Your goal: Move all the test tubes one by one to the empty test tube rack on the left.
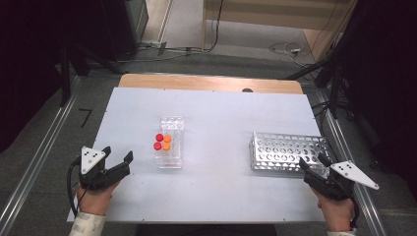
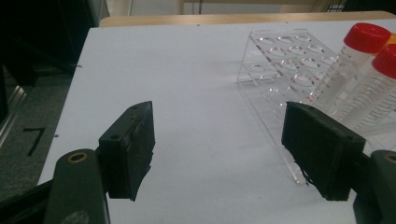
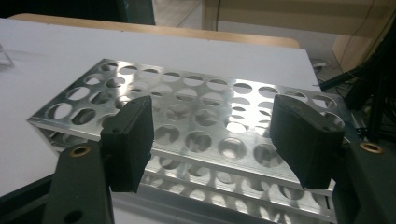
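White counter: 4 capped tubes are kept in clear rack, none moved to metal rack; left gripper & right gripper are released, empty.

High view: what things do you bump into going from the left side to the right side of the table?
Left hand-held gripper → clear rack holding red-capped tubes and then orange-capped tubes → metal rack → right hand-held gripper.

Clear rack sitting mid-table, four capped tubes standing in it, metal rack lying well apart to its right.
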The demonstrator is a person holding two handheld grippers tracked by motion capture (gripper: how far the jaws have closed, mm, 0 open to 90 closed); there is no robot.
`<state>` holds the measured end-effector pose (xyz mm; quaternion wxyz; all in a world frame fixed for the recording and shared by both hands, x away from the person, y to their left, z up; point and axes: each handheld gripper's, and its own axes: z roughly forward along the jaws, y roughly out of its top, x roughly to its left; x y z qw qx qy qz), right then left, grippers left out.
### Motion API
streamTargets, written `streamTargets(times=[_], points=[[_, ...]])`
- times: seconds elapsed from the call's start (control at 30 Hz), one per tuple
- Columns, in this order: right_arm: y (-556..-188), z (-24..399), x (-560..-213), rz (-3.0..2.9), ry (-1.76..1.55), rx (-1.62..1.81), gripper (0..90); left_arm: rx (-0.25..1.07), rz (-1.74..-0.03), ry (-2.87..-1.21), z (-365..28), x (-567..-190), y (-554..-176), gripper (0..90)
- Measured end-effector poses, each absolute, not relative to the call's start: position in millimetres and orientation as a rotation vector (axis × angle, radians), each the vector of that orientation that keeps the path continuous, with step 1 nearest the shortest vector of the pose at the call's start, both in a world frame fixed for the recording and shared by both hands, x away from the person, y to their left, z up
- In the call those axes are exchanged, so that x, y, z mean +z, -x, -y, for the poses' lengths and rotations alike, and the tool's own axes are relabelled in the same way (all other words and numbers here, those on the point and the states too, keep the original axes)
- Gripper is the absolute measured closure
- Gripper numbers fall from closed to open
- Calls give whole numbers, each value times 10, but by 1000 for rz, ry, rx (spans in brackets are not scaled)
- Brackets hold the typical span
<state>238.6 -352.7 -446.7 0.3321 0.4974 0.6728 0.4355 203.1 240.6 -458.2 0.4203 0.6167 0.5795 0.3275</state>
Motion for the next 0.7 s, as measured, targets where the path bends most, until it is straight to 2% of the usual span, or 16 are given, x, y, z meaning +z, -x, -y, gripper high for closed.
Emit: streamTargets(times=[0.13,0.47,0.7], points=[[-2410,3616,-4497,-1736,-1331,1117,287,820,-1464,-1547,-2429,-4603,-2043,256],[-2461,3821,-4583,-1694,-1403,1078,258,755,-1543,-1542,-2495,-4658,-2111,146],[-2461,3809,-4580,-1695,-1403,1083,245,743,-1559,-1559,-2487,-4712,-2137,141]])
